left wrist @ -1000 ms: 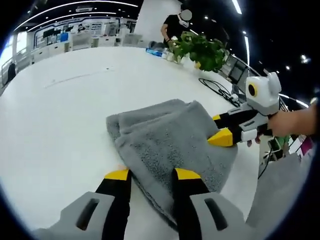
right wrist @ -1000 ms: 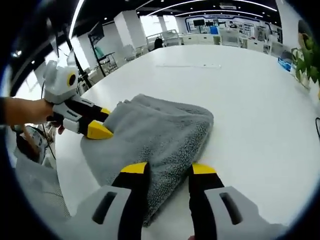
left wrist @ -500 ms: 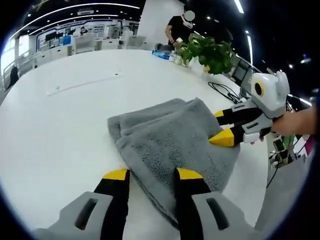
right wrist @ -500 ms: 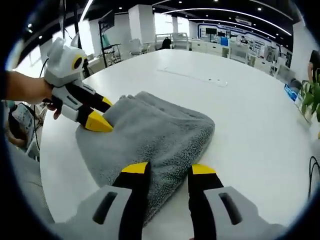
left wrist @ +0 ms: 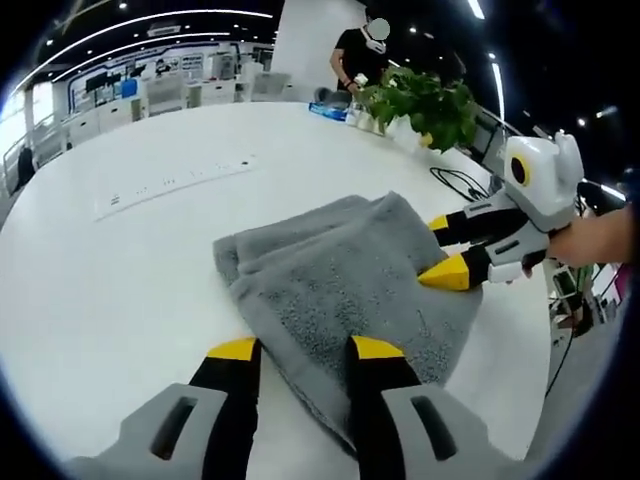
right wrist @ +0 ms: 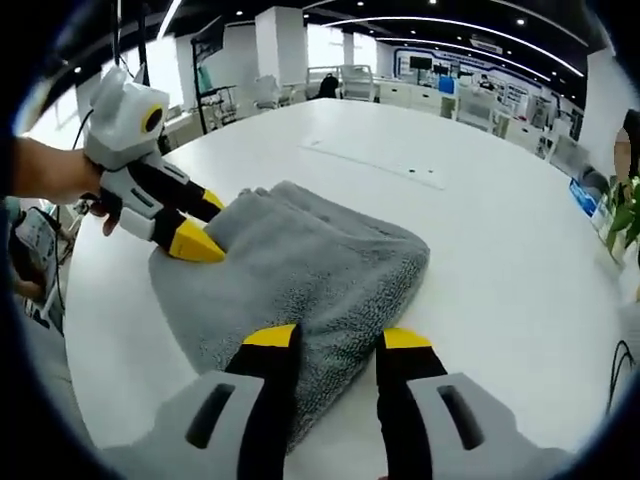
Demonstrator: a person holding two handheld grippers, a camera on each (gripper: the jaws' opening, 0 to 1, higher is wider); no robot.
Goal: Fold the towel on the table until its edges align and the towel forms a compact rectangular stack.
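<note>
In the left gripper view my left gripper [left wrist: 300,350] has its fingers spread astride the near edge of the grey towel [left wrist: 345,285], which lies folded on the white table [left wrist: 120,270]; the right gripper [left wrist: 445,255] touches its far side. In the right gripper view my right gripper [right wrist: 335,340] stands with fingers likewise parted over the towel's [right wrist: 310,270] edge, the left gripper [right wrist: 195,235] at the opposite corner, its grip unclear.

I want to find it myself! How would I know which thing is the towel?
Look at the big white table. Near its edge lies the towel, between two yellow-tipped grippers. It is the soft, fuzzy grey thing, folded over in layers; the table around it is smooth and white.
</note>
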